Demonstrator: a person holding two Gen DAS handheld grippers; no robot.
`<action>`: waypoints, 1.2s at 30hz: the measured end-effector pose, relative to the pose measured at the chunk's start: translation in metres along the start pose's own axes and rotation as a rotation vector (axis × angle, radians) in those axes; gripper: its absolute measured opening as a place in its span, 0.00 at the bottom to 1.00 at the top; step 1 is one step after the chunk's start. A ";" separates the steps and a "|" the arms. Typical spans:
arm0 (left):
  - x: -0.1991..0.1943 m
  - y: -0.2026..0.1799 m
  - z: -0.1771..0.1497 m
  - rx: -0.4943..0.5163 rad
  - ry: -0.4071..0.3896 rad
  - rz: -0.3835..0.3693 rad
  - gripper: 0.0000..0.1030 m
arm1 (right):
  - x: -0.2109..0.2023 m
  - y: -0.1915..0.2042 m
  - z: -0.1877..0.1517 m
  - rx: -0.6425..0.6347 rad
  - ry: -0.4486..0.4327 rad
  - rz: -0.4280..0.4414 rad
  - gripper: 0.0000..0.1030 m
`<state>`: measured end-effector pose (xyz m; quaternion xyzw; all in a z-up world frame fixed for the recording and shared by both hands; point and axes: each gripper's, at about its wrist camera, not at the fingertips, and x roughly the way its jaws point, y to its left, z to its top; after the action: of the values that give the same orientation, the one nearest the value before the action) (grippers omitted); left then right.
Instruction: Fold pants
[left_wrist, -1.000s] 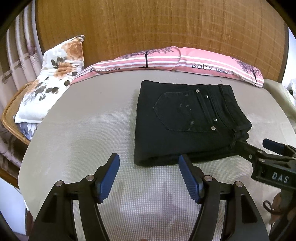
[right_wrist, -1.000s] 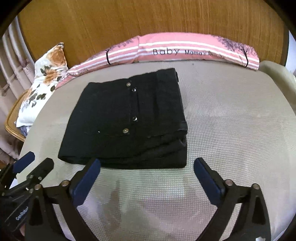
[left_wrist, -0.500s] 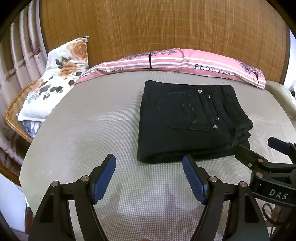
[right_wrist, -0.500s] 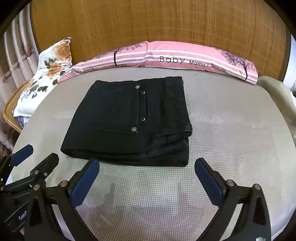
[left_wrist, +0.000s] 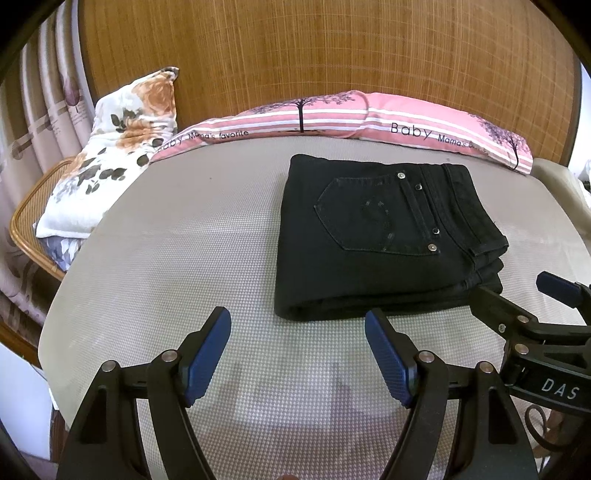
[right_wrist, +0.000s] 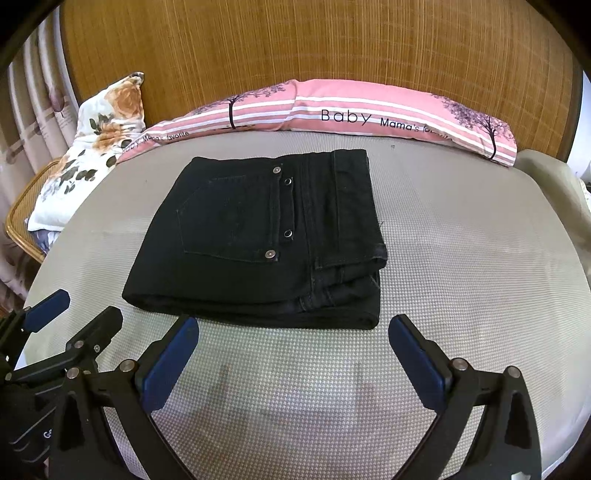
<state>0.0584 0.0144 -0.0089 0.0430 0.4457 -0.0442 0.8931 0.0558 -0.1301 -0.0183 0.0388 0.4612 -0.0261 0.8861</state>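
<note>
At the far left, in the left wrist view, a floral pillow leans on a rattan chair at the edge of the bed, whose cover is a grey waffle-textured mat. A long pink striped pillow printed with "Baby" runs along the back of the bed against a woven bamboo backing.

The left claw hovers over the bare mat near the bed's front edge, its blue-padded jaws standing wide with nothing between them. The black pants lie folded into a compact rectangle just beyond it and to its right, a back pocket facing up, the stacked waistband layers at the right end. The near fold of the pants sits close ahead of the claw's right finger, apart from it.

Further right in the same view the right claw reaches in from the side, one fingertip just beside the near right corner of the pants; whether it touches the cloth cannot be told.

In the right wrist view the right claw is spread wide and empty over the mat, and the folded pants lie straight ahead of it, near and apart from both pads. The left claw shows at the lower left, beside the pants' near left corner.
</note>
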 end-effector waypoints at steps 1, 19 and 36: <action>0.000 0.000 0.001 0.001 0.000 0.000 0.73 | 0.000 0.000 0.000 0.000 0.001 0.001 0.99; 0.004 0.001 0.001 0.012 -0.005 0.011 0.73 | 0.001 0.004 -0.003 -0.023 0.012 -0.018 0.99; 0.006 0.004 0.001 0.012 0.001 0.016 0.73 | 0.005 0.005 -0.002 -0.025 0.029 -0.017 0.99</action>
<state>0.0635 0.0181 -0.0125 0.0521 0.4455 -0.0396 0.8929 0.0577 -0.1251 -0.0231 0.0241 0.4746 -0.0273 0.8795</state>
